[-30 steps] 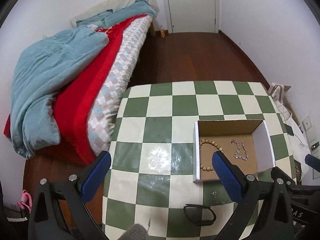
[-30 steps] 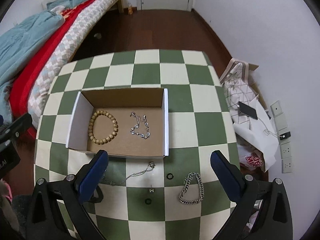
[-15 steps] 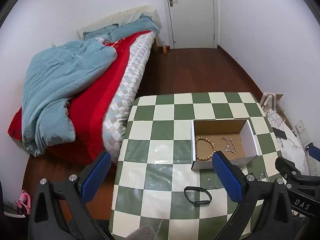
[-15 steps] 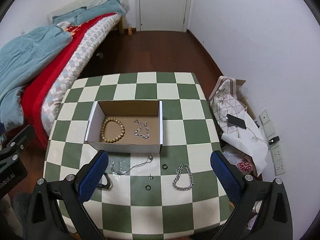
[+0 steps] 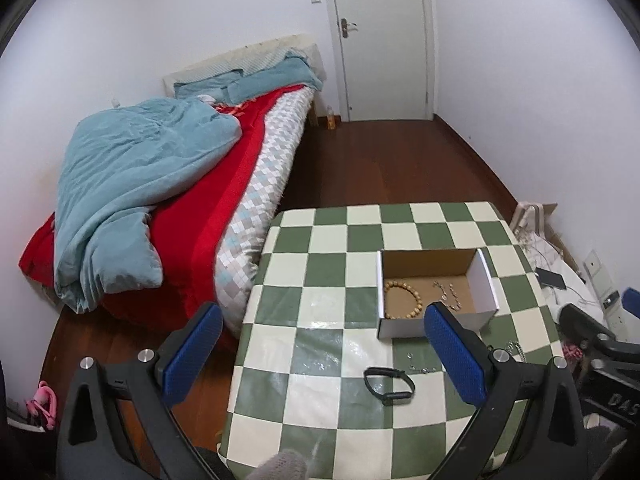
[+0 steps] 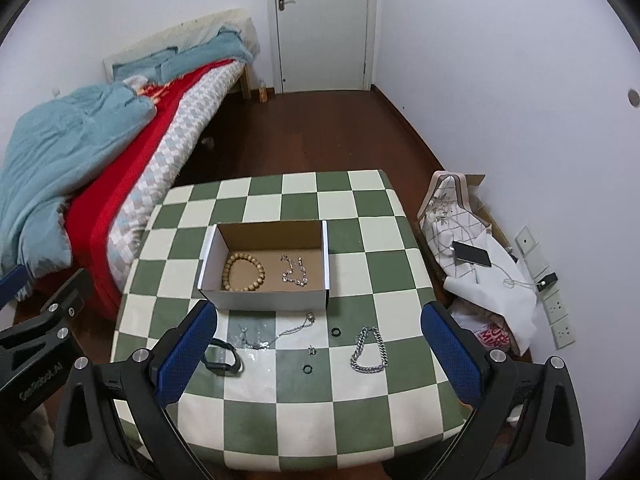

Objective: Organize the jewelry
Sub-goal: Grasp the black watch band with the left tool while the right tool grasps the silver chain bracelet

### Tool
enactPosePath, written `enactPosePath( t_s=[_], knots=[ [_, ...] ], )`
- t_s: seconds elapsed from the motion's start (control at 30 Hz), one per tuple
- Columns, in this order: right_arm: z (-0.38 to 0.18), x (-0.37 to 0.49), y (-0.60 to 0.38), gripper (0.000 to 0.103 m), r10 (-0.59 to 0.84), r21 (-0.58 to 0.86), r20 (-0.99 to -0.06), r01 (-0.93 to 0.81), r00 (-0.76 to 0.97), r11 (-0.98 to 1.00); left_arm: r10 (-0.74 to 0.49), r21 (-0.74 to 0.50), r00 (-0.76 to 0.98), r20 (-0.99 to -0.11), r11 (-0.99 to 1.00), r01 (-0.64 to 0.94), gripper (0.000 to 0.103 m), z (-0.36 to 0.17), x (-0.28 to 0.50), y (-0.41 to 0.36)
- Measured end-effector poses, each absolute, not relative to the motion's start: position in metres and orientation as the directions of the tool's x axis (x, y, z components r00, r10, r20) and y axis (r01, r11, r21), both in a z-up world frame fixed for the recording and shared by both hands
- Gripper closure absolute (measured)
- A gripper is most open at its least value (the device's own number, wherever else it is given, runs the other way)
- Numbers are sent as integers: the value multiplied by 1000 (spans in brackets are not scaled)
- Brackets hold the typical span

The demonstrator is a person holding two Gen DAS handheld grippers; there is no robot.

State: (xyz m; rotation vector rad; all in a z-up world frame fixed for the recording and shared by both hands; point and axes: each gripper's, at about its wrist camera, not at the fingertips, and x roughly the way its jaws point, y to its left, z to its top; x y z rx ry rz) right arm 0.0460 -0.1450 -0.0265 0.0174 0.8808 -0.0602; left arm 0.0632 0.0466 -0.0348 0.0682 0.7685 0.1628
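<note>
An open cardboard box stands on the green-and-white checked table. In it lie a wooden bead bracelet and a silver bracelet. In front of the box lie a thin silver necklace, a chunky silver chain bracelet, two small black rings, a small earring and a black band. My right gripper is open, high above the table's near edge. My left gripper is open and empty too.
A bed with a blue quilt and red cover touches the table's left side. A white door is at the back across the wooden floor. Right of the table lie bags, a phone and wall sockets.
Both grippers have risen and pulled back from the table, so the box and jewelry look smaller and more of the room shows. Nothing on the table has moved.
</note>
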Motion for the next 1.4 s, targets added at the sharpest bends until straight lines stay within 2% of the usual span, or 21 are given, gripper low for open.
enactPosePath(
  t_s=[0.13, 0.37, 0.5, 0.67, 0.73, 0.8, 0.87, 0.97, 1.0, 1.03, 1.07, 1.13, 1.2, 1.4],
  knots=[
    [-41, 45, -164, 0, -22, 53, -783, 103, 621, 993, 197, 122, 701, -685, 980, -157, 0, -48, 66, 54],
    [-96, 45, -209, 1, -45, 88, -843, 219, 537, 972, 244, 167, 597, -764, 969, -182, 0, -104, 77, 65],
    [-134, 48, -237, 24, -67, 77, -874, 272, 481, 959, 211, 121, 540, -815, 973, -197, 0, -136, 81, 71],
    [-195, 59, -263, 25, -72, 61, -913, 308, 402, 949, 131, 51, 446, -885, 981, -187, 1, -181, 97, 73],
    [-219, 65, -266, 30, -71, 49, -928, 310, 366, 949, 80, 10, 386, -919, 984, -180, 11, -204, 106, 71],
    [-237, 69, -265, 33, -75, 34, -938, 306, 338, 952, 47, -13, 347, -937, 986, -169, 15, -219, 113, 67],
    [-251, 72, -264, 33, -81, 23, -943, 306, 322, 952, 21, -27, 310, -950, 988, -150, 23, -234, 118, 60],
    [-261, 75, -262, 34, -84, 18, -942, 301, 324, 954, 2, -33, 279, -960, 992, -121, 57, -249, 122, 48],
    [-262, 75, -261, 36, -90, 11, -941, 294, 327, 956, -4, -36, 277, -961, 993, -109, 82, -251, 123, 44],
    [-263, 76, -260, 40, -87, 15, -937, 287, 338, 958, -7, -34, 278, -961, 995, -91, 93, -253, 122, 39],
    [-263, 76, -258, 44, -89, 12, -935, 280, 343, 960, 22, 1, 293, -956, 997, -72, 94, -252, 121, 33],
    [-261, 80, -253, 73, -109, -16, -932, 262, 346, 965, 36, 25, 306, -951, 999, -39, 101, -251, 119, 25],
    [-261, 82, -248, 95, -106, -19, -928, 240, 358, 971, 48, 44, 321, -946, 999, -22, 102, -250, 114, 19],
    [-247, 74, -260, 95, -15, 103, -915, 268, 404, 958, 73, 90, 384, -921, 996, 27, 102, -228, 96, 5]
  ],
)
